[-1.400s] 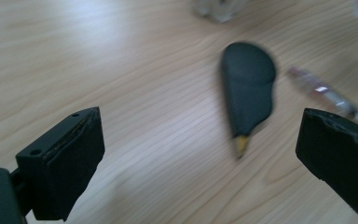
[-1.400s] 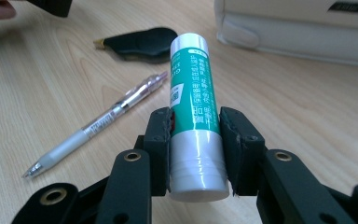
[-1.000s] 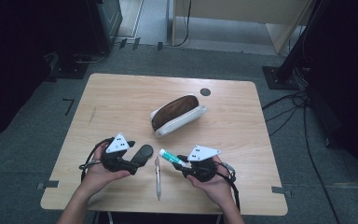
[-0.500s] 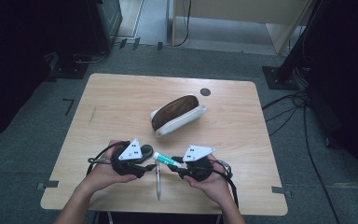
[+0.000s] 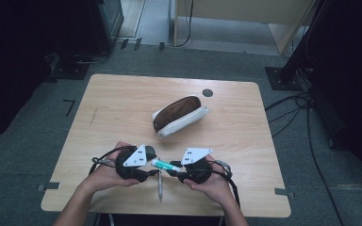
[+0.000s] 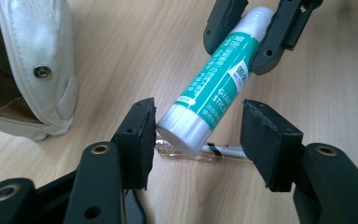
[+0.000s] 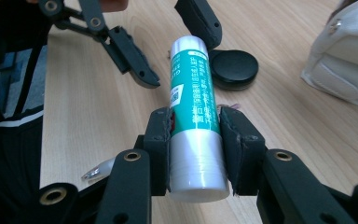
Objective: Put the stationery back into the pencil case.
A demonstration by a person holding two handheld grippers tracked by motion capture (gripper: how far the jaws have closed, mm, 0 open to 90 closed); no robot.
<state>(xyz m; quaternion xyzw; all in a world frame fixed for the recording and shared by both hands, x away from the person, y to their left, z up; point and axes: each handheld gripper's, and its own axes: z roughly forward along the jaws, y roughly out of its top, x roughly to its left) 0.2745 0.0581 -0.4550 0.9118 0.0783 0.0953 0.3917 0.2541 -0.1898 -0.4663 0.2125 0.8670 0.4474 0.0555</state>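
A green and white glue stick (image 5: 165,165) hangs just above the table between my two grippers. My right gripper (image 7: 196,135) is shut on its rear half, and the stick (image 7: 191,93) points away from it. The right gripper (image 5: 176,168) faces the left gripper (image 5: 147,165) near the table's front edge. My left gripper (image 6: 200,128) is open with its jaws on either side of the stick's white end (image 6: 186,133); the left pad (image 6: 140,135) is almost against it, the right pad stands apart. The left gripper (image 7: 168,42) reads open here too.
A clear pen (image 5: 160,188) lies on the wooden table (image 5: 245,141) under the glue stick. A round black disc (image 7: 233,67) rests beside the left gripper. A white and brown pouch (image 5: 179,115) lies at mid-table, farther back.
My left gripper has moved right toward the glue stick, and its open jaws now flank the free end. The right gripper has edged left, still holding the stick.
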